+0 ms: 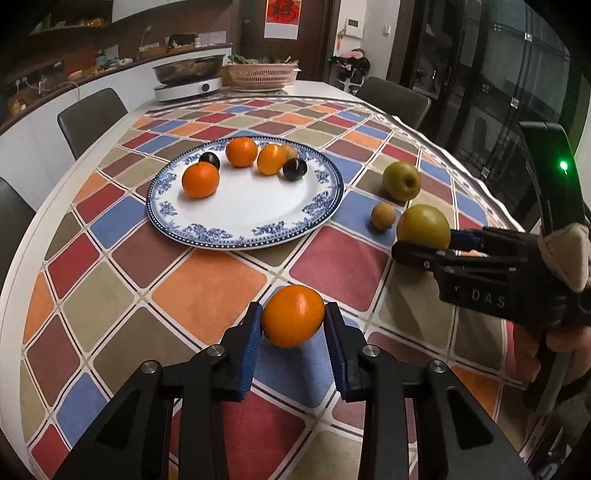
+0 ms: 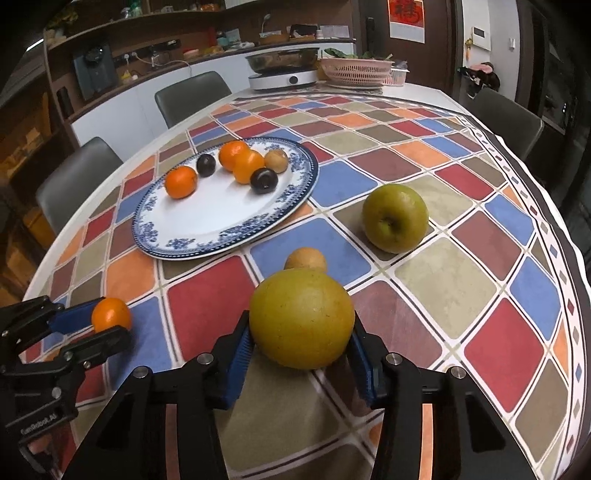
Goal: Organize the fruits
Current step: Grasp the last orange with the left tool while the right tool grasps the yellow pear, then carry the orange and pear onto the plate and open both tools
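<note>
Evidently, an orange was pinched by the left gripper and a green-yellow fruit by the right gripper (both above the tablecloth); carrying them to the plate was judged next.

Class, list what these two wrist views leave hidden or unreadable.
- Left wrist view: small brown fruit on the plate, mostly hidden behind an orange.
- Right wrist view: small brown fruit on the tablecloth, bottom hidden by the yellow-green fruit.
- Both views: red wall poster cut off at top, unreadable.
</note>
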Demonstrator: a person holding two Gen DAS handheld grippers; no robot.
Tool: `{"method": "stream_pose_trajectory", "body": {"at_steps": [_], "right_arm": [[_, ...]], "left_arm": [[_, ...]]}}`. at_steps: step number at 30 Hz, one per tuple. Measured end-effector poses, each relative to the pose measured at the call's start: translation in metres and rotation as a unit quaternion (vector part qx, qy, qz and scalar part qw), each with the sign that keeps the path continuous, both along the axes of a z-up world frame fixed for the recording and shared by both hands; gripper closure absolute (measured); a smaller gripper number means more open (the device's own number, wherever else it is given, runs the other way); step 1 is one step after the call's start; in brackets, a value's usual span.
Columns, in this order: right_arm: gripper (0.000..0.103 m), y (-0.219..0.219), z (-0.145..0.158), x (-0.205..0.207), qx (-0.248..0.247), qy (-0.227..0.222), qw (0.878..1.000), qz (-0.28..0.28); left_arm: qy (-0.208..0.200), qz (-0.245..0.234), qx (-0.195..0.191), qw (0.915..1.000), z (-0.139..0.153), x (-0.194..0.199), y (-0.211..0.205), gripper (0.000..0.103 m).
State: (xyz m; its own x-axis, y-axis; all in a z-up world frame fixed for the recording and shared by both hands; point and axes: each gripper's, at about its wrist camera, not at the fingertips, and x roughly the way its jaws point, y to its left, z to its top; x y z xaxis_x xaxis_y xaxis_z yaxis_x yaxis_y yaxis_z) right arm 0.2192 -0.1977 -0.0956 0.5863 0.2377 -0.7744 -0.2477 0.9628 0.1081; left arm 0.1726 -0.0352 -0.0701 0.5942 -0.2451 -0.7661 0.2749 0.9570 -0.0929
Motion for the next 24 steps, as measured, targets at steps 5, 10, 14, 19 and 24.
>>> {"method": "stream_pose_trajectory", "body": {"at_steps": [5, 10, 14, 19, 24], "right_arm": [[0.055, 0.004, 0.010, -0.009, 0.003, -0.014, 1.000, 0.005], [0.055, 0.006, 0.021, -0.018, 0.013, -0.022, 1.000, 0.010], [0.055, 0.010, 0.034, -0.027, 0.015, -0.035, 0.999, 0.018], [0.055, 0.016, 0.049, -0.035, 0.022, -0.050, 0.998, 0.026], [0.055, 0.023, 0.064, -0.036, 0.031, -0.059, 0.997, 0.039]], "left_arm": [[-0.012, 0.003, -0.008, 0.9999, 0.010, -0.004, 0.003, 0.069], [-0.024, 0.009, -0.019, 0.9995, 0.022, -0.008, 0.008, 0.069], [-0.033, 0.011, -0.025, 0.9991, 0.031, -0.012, 0.011, 0.069], [-0.046, 0.013, -0.036, 0.9982, 0.044, -0.017, 0.015, 0.069], [-0.058, 0.010, -0.048, 0.9971, 0.057, -0.014, 0.021, 0.069]]}}
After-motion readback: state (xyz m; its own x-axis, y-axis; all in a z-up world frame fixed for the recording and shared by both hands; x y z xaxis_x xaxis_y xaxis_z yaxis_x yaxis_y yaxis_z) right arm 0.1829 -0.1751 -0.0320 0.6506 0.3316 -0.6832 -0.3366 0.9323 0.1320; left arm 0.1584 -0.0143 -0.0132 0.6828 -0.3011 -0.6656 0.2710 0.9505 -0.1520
